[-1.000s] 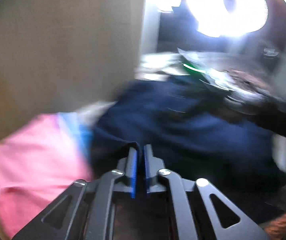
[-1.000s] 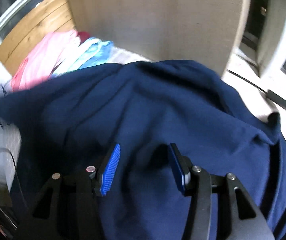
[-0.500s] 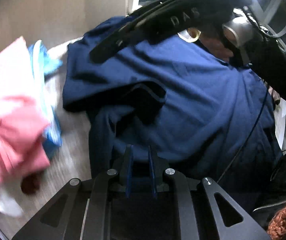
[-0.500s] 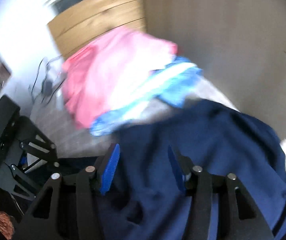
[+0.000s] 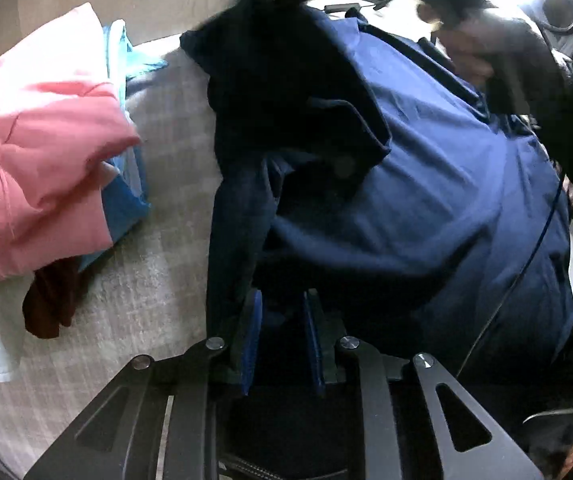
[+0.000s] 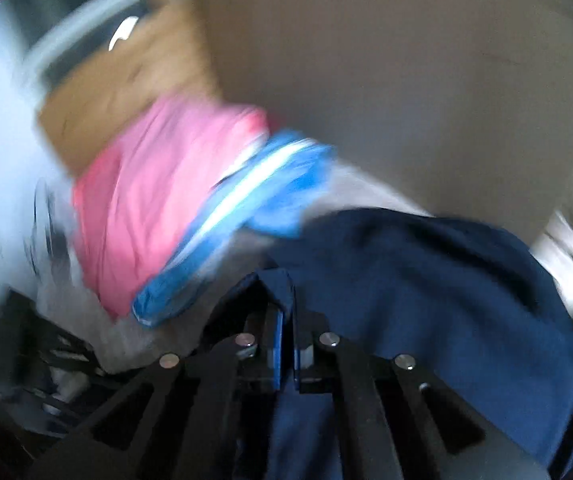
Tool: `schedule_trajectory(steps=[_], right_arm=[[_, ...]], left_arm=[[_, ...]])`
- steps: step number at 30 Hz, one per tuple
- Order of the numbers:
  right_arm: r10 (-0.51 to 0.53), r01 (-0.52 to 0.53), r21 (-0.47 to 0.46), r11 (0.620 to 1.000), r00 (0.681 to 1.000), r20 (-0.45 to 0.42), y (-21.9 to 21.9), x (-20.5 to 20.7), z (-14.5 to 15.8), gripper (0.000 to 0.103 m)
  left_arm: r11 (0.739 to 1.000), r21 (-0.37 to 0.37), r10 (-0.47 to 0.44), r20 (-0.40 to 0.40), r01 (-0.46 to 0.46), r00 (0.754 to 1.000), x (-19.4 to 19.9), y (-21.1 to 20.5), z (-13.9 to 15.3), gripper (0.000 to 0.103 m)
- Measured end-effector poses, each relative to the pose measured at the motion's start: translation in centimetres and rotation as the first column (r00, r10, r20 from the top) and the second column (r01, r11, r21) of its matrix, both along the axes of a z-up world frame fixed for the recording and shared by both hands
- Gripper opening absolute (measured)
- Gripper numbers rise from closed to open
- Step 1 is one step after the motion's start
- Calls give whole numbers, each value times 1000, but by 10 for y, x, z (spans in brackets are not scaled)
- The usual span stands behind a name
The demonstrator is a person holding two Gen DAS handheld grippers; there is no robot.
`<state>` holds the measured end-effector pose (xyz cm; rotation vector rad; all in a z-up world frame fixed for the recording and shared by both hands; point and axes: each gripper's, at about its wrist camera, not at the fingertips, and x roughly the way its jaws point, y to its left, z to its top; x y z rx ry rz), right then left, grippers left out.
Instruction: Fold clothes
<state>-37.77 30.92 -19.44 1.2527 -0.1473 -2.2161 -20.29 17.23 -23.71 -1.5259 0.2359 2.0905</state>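
2 grippers work one navy shirt, which lies crumpled on the pale cloth-covered surface. The right gripper has just snapped closed and pinches a folded navy edge between its pads, probably to carry that edge over for a fold. The left gripper has just been opening a little; its jaws stand narrowly apart with dark navy cloth between them, and whether the pads still press on it I cannot tell. Just left of the shirt sits a heap of pink clothes and blue clothes, leaving only a narrow bare strip for spreading.
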Motion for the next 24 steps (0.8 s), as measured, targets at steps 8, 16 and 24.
schedule_trajectory(steps=[8, 16, 24], right_arm=[[-251, 242, 146, 959, 967, 50, 87, 14, -14, 42], [-33, 32, 181, 983, 999, 5, 29, -8, -15, 56], [192, -187, 256, 949, 981, 3, -68, -74, -21, 56]], left_arm=[[998, -35, -62, -127, 58, 990, -11, 19, 26, 28], [985, -150, -108, -144, 86, 984, -38, 35, 3, 30], [989, -125, -96, -155, 77, 983, -35, 28, 1, 31]])
